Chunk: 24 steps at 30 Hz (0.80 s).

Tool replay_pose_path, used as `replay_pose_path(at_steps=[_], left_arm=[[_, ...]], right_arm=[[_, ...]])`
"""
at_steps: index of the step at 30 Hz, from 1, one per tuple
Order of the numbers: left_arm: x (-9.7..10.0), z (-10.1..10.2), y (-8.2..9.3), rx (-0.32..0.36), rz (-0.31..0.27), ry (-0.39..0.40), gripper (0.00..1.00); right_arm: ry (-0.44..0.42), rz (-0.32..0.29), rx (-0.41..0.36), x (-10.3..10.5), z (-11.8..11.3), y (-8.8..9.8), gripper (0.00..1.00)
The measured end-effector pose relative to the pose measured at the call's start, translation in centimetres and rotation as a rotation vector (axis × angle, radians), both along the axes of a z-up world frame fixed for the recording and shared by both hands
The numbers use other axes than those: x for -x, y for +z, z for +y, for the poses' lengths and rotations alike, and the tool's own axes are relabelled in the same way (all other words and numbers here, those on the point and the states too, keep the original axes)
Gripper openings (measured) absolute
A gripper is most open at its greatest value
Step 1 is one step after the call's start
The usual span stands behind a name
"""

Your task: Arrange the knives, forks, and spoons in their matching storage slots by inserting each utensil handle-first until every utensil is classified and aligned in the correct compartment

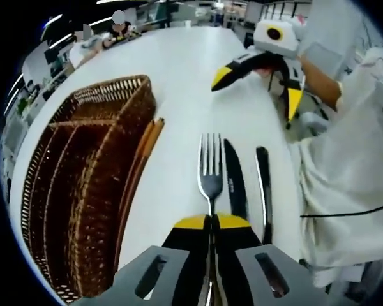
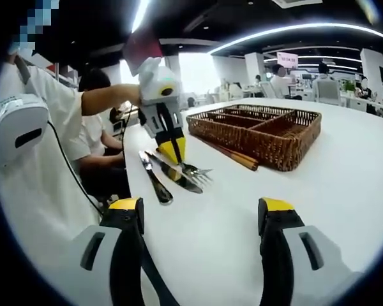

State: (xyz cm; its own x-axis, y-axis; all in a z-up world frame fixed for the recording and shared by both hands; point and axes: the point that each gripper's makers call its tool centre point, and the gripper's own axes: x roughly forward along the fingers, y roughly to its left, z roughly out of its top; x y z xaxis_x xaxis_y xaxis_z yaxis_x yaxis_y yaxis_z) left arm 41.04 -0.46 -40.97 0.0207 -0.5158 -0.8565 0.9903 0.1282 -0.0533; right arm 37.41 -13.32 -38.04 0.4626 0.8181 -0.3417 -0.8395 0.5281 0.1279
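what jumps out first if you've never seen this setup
The left gripper stands out first, its yellow-tipped jaws shut on the handle of a silver metal fork on the white table. Right of the fork lie a dark-handled table knife and another dark-handled utensil. To its left sits a brown wicker compartment basket with wooden chopsticks along its side; the right gripper waits open above bare table.
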Motion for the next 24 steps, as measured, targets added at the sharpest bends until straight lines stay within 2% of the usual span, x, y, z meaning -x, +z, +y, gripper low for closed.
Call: replay_pose_path(at_steps=[1, 7, 8, 21, 22, 24], left_arm=[[-0.6, 0.0, 0.0, -0.005, -0.04, -0.006, 0.02], [-0.7, 0.0, 0.5, -0.006, -0.007, 0.013, 0.02], [-0.8, -0.1, 0.7, 0.0, -0.023, 0.005, 0.02], [-1.6, -0.1, 1.8, -0.023, -0.046, 0.002, 0.02], [-2.0, 0.0, 2.0, -0.036, -0.072, -0.004, 0.02], [-2.0, 0.0, 2.2, -0.039, -0.064, 0.0, 0.02]], right_arm=[[-0.001, -0.001, 0.0, 0.0, 0.0, 0.0, 0.75], [-0.007, -0.003, -0.003, -0.1, -0.2, 0.2, 0.75], [-0.007, -0.002, -0.004, -0.2, -0.2, 0.2, 0.75], [-0.013, -0.003, -0.012, -0.2, -0.2, 0.1, 0.75], [-0.014, -0.004, -0.009, -0.2, -0.3, 0.1, 0.75], [-0.013, -0.004, -0.013, -0.2, -0.2, 0.1, 0.75]])
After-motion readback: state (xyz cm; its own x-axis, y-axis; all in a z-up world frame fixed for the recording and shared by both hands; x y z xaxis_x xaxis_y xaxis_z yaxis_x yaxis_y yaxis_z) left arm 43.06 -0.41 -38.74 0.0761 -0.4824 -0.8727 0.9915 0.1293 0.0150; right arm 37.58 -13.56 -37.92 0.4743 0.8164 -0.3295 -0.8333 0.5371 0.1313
